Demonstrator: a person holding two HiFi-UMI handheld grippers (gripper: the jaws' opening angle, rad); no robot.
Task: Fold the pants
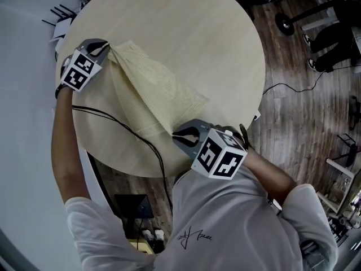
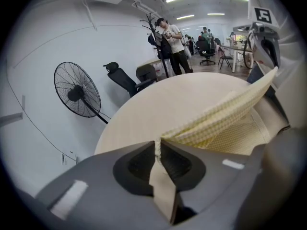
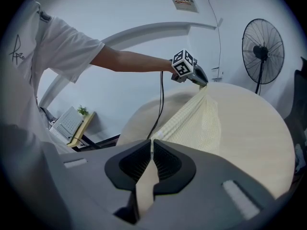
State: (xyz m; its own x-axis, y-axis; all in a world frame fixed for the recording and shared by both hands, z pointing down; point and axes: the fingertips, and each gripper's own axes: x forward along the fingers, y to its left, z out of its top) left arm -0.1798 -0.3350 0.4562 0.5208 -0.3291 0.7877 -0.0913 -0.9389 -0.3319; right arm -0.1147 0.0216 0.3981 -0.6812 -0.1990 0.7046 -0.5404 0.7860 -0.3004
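Pants [image 1: 152, 92] of pale yellow checked cloth stretch across the near-left part of the round wooden table [image 1: 186, 33], held up by one taut, doubled edge that runs from one gripper to the other, while the loose cloth below that edge slopes down and spreads on the tabletop. Left gripper [image 1: 107, 48] sits at the table's far-left rim; in its own view its jaws are nearly together, pinching a narrow strip of the fabric edge between the pads, with the cloth running away from the tips toward the other tool. Right gripper [image 1: 177, 135] is at the near rim, close to the person's chest, and its own view shows the same: jaws almost closed, clamped on a thin fold of the cloth that passes down through the gap. Which part of the garment each one grips, waistband or hem, cannot be made out. In the head view the right gripper's body and marker cube cover the near corner of the cloth, and the person's white shirt [image 1: 225, 230] hides the table's near edge. A black cable [image 1: 135, 134] crosses the table below the fabric.
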